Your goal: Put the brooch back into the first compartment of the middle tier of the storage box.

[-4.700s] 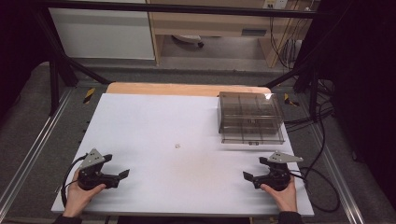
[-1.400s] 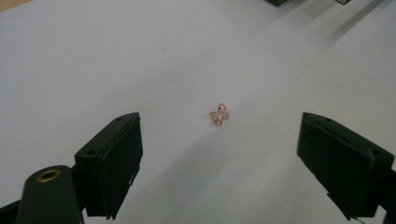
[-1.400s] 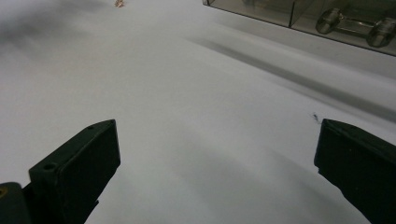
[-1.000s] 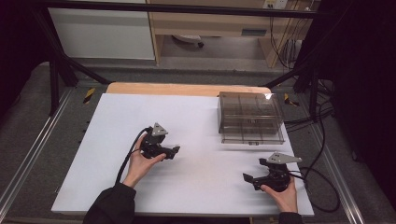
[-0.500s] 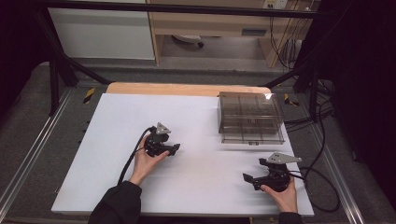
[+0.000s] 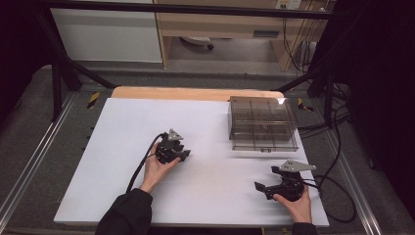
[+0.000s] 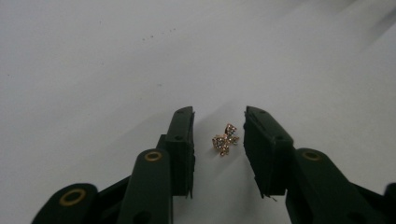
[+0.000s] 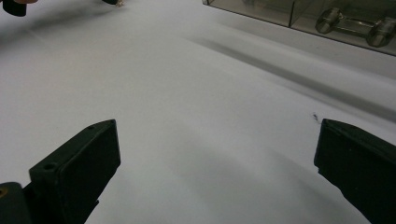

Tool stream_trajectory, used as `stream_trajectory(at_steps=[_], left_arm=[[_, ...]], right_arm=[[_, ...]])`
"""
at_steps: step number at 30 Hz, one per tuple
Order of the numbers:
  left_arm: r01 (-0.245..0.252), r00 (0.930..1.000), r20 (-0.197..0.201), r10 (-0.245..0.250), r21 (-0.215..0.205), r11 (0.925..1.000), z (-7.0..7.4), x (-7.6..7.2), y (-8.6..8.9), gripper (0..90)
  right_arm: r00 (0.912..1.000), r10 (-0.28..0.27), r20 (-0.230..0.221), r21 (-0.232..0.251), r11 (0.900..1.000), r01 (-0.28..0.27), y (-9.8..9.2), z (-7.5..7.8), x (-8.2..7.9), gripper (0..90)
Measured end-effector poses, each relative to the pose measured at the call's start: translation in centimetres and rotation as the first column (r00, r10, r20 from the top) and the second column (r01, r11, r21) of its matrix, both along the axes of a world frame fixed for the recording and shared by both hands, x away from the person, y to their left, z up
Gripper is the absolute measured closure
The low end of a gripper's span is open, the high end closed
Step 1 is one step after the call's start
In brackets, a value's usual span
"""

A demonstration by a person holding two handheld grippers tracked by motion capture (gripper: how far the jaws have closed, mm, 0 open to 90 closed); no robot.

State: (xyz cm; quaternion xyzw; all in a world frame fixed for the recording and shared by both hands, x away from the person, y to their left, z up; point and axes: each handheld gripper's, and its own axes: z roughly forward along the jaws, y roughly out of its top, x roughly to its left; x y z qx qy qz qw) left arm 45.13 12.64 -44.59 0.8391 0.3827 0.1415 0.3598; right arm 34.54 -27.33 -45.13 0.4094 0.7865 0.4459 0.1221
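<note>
**Left jaws straddling the charm**

I see a small gold bow-shaped charm set with sparkling stones (image 7: 225,138) lying on the white tabletop (image 6: 122,147), between my left gripper's (image 6: 185,155) parted jaws and touching neither. My left hand (image 6: 157,170) reaches forward to mid-table. My right gripper (image 6: 261,188), jaws spread wide and holding nothing, rests near the front edge in my right hand (image 6: 297,205), below the smoky clear plastic compartment box (image 6: 262,123).
</note>
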Motion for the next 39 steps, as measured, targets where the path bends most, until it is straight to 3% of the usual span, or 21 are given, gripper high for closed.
stream_trajectory(at_steps=[15, 39], left_arm=[[0.019, 0.9998, -0.001, -0.019, -0.020, 0.9996, -0.15, 0.11, -0.03, 79.8], [0.041, 0.9992, 0.005, -0.041, -0.019, 0.9990, 0.27, -0.31, -0.09, 87.8]], right_arm=[[1.0000, 0.000, 0.000, -0.001, 1.000, 0.000, -0.01, 0.01, -0.01, 0.8], [1.0000, 0.000, 0.003, -0.002, 1.000, 0.000, -0.05, 0.04, -0.01, 0.8]])
